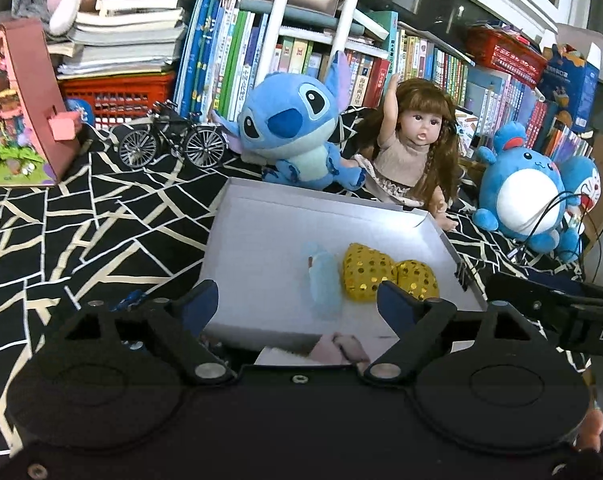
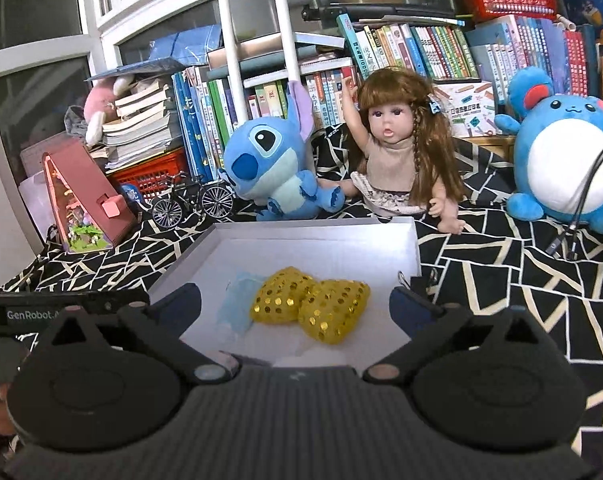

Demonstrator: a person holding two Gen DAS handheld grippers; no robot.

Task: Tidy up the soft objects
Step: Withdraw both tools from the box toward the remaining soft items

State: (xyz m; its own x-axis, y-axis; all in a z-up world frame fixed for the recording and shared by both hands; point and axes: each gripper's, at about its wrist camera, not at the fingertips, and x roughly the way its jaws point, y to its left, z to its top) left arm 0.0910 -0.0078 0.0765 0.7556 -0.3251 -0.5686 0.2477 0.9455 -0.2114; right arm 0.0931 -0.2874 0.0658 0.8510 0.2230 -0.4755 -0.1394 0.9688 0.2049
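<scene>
Left gripper (image 1: 297, 300): tongs apart, nothing between, hanging over near edge of white tray (image 1: 261, 216).
Tray on patterned cloth (image 1: 81, 220), holding pale blue soft piece (image 1: 323, 284) at left, two yellow sequinned pouches (image 1: 389, 276) touching at right; apparently gathered here as sorted items.
Right gripper (image 2: 295, 304): tongs wide apart, empty, near same tray edge.
Plush toys, doll (image 2: 393, 148) sit far side, outside tray.

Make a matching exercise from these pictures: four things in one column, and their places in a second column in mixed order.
1. yellow sequin pouches
2. model bicycle
3. doll
4. round blue plush

a. far right on the cloth
b. inside the grey tray
c. left of the blue alien plush
d. behind the tray, arm raised

Pairs: 1-b, 2-c, 3-d, 4-a
</scene>
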